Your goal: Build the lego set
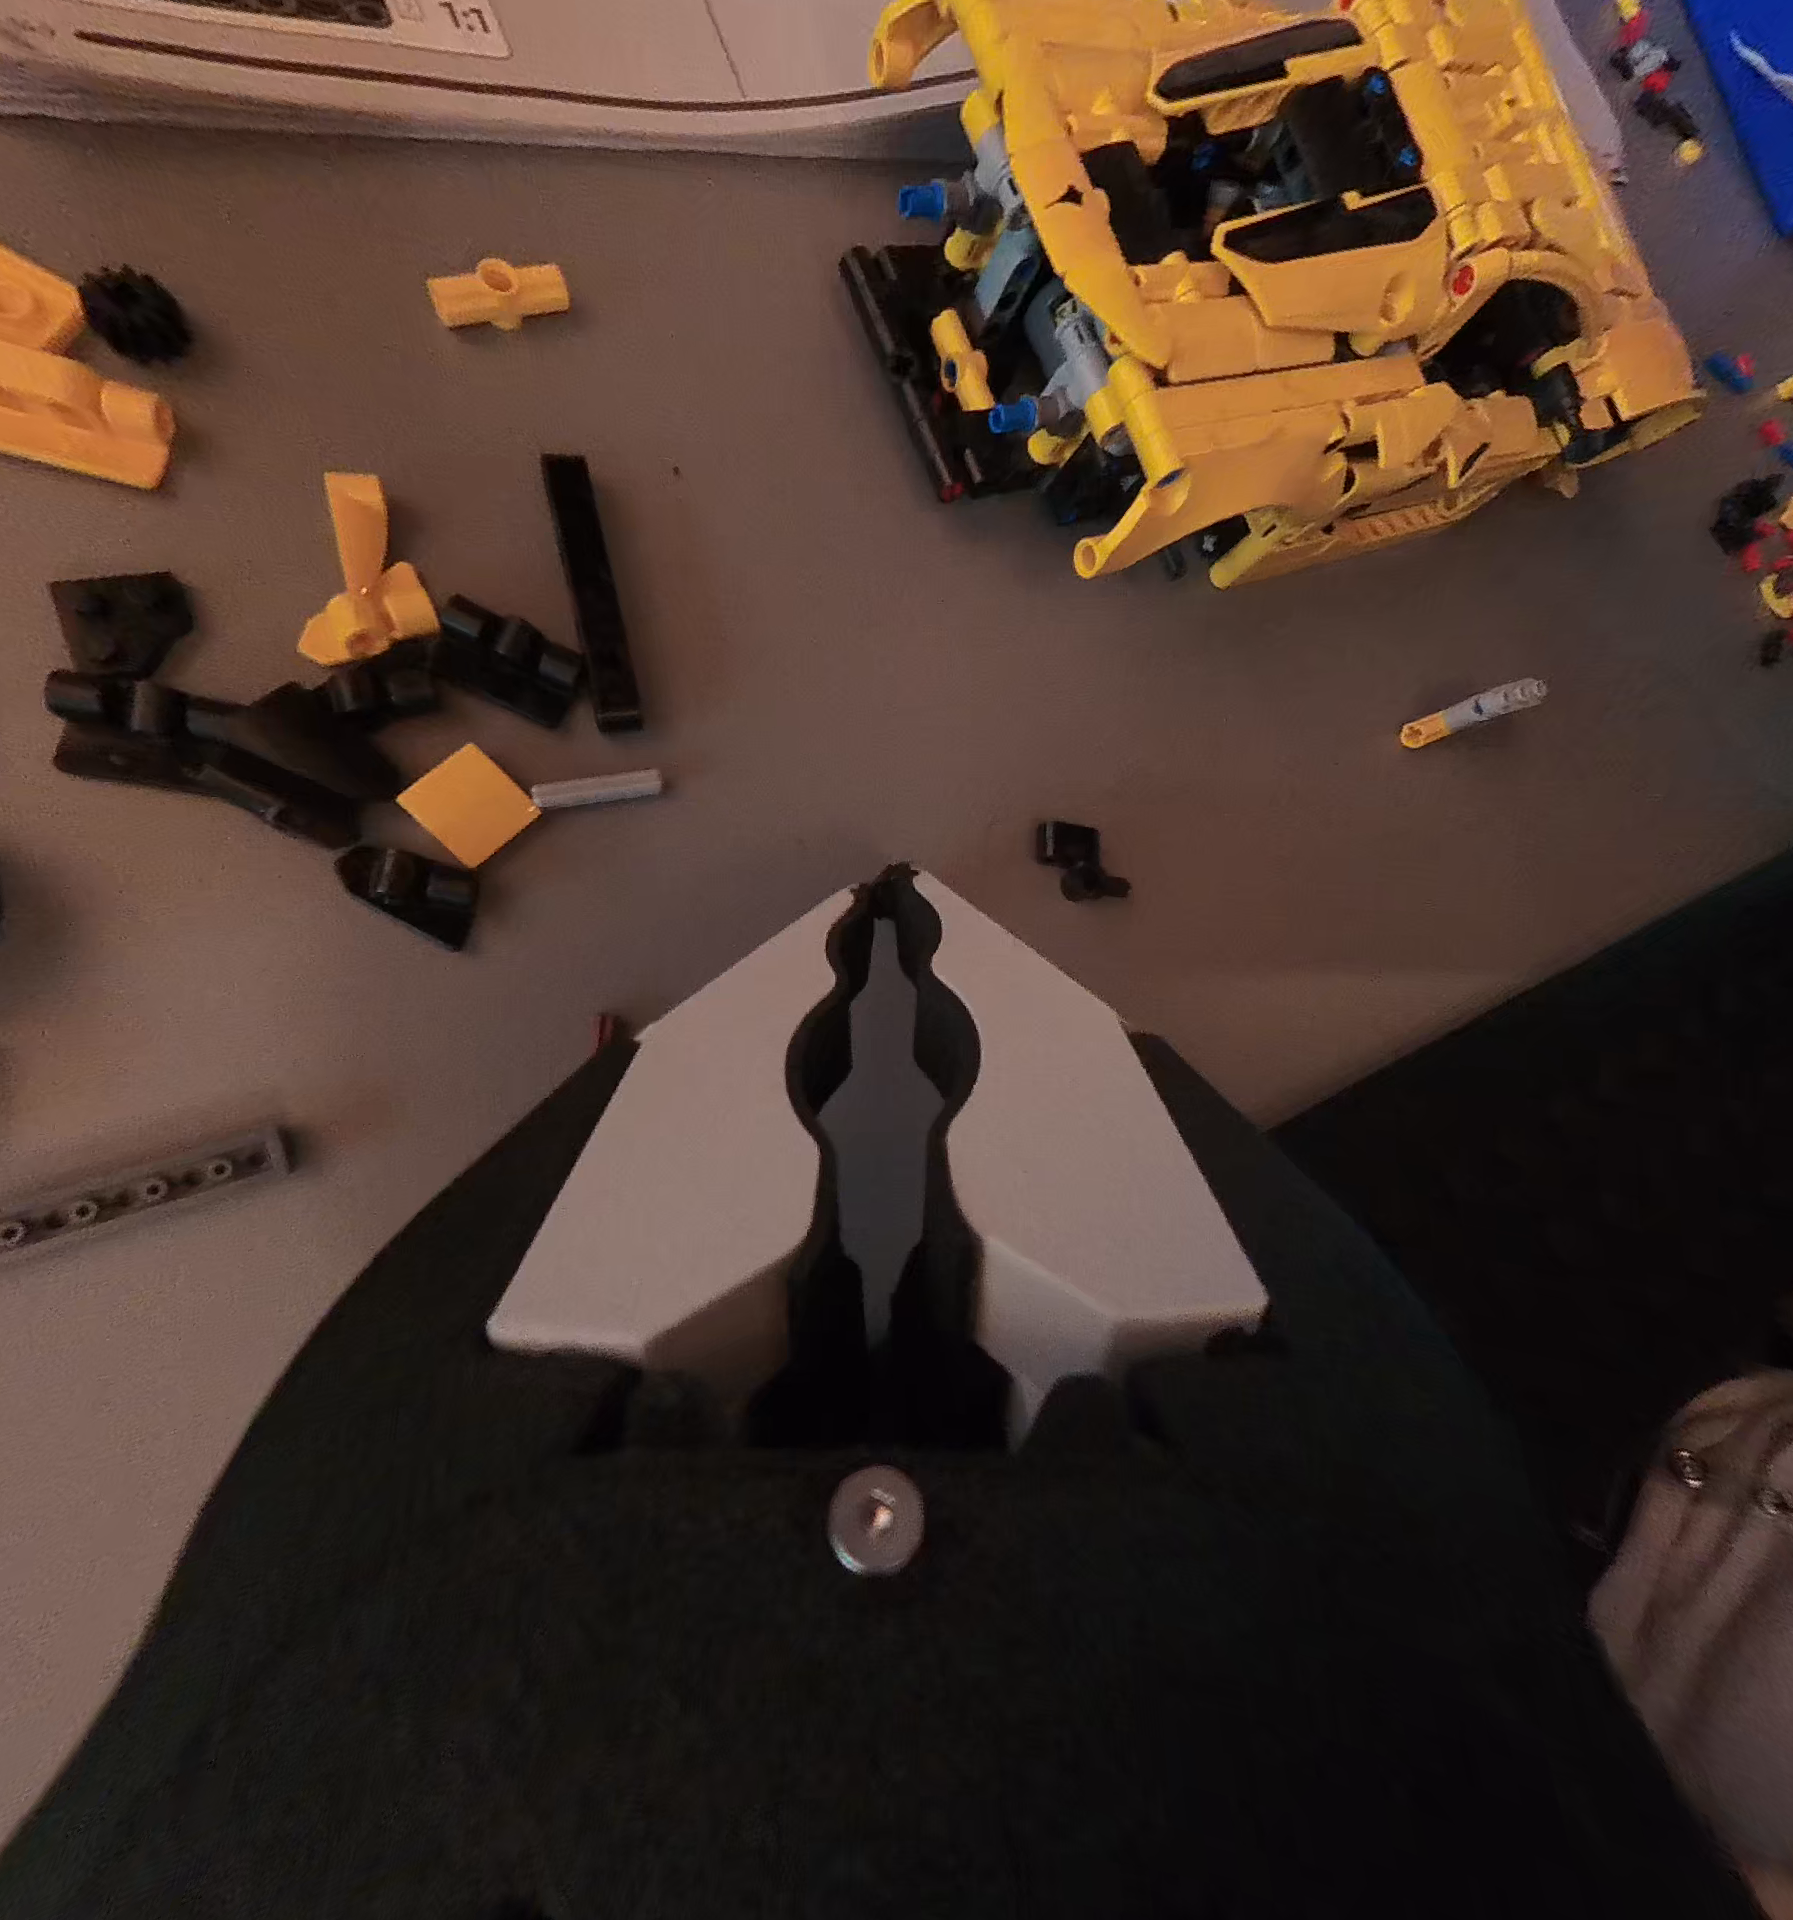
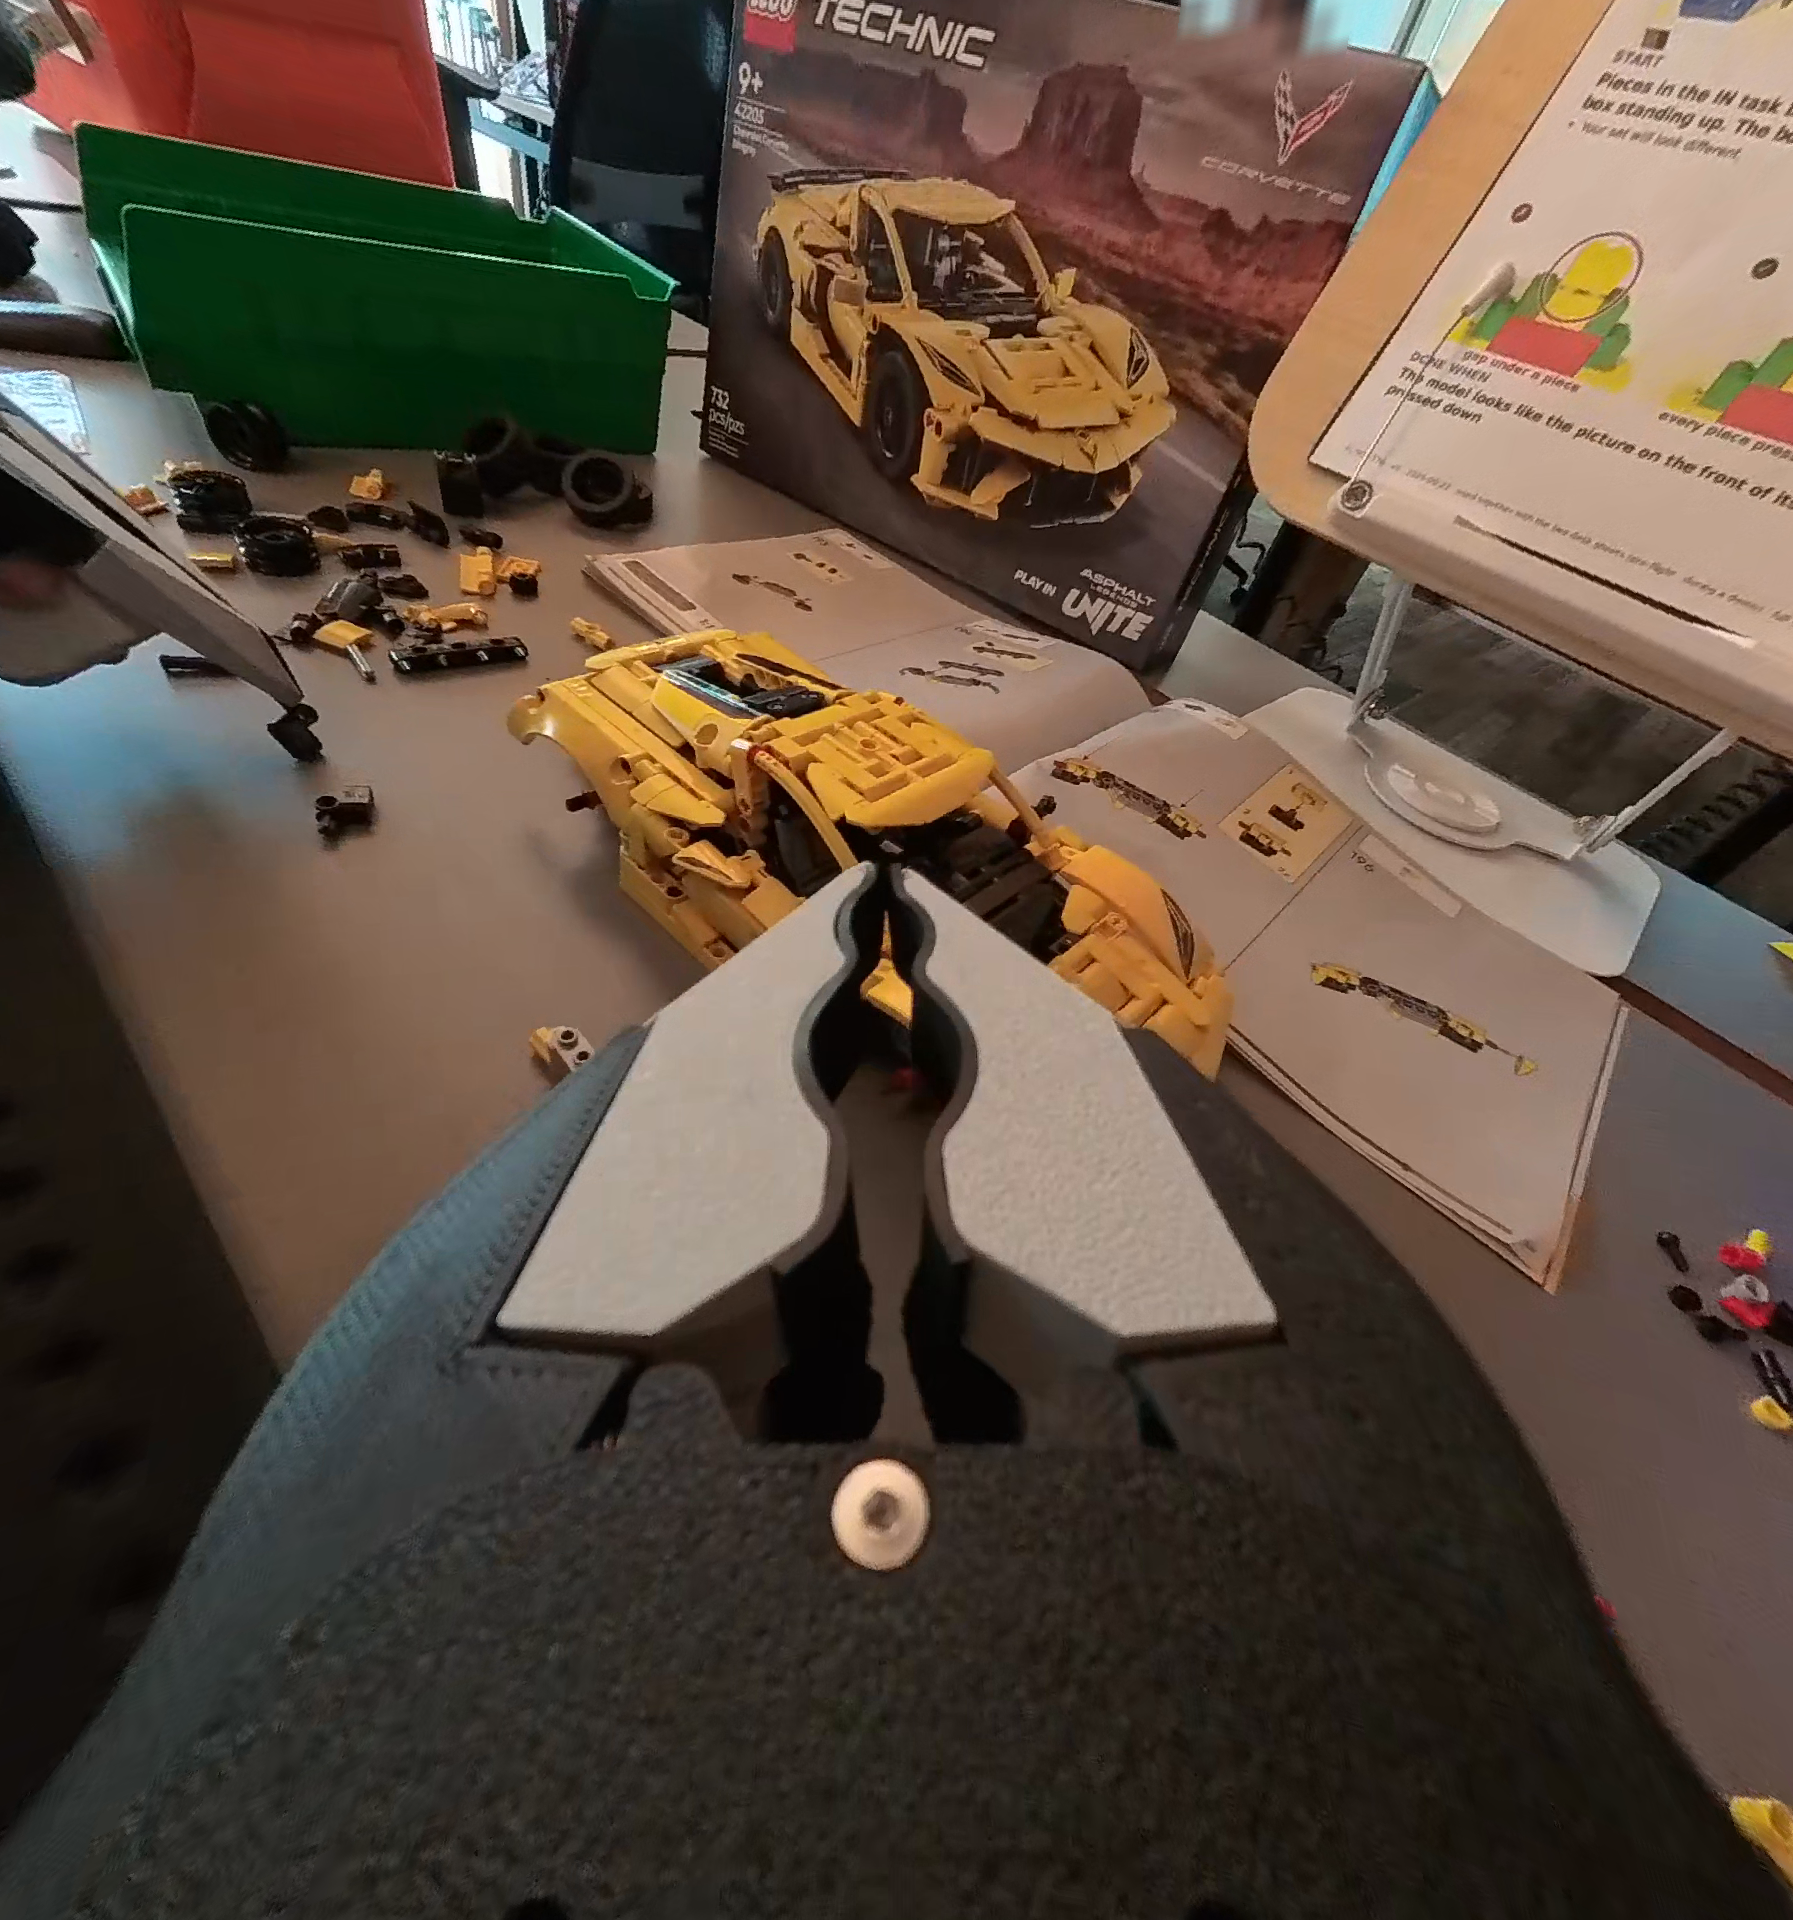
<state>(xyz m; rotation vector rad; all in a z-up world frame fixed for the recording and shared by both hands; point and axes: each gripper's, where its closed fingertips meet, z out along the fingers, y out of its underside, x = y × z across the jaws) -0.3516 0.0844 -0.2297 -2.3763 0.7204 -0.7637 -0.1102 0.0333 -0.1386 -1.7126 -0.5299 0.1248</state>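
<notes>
Both grippers' jaws are closed: the left gripper [image 1: 892, 883] pinches a small black piece [image 1: 894, 878] above the grey table [image 1: 819, 644]; the right gripper [image 2: 887, 883], empty, points at the half-built yellow car [image 2: 767, 769] beside the open booklet [image 2: 1391, 987], near the set's box [image 2: 1027, 312] and a green bin [image 2: 383, 312].

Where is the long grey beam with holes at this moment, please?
In the left wrist view, the grey beam lies at the table's left edge, alone, below the black and yellow loose pieces.

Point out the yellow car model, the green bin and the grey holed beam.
yellow car model [image 1: 1328, 270]: left wrist view, roof.
green bin [image 2: 393, 343]: right wrist view, front wall.
grey holed beam [image 1: 118, 1195]: left wrist view, middle.
</notes>
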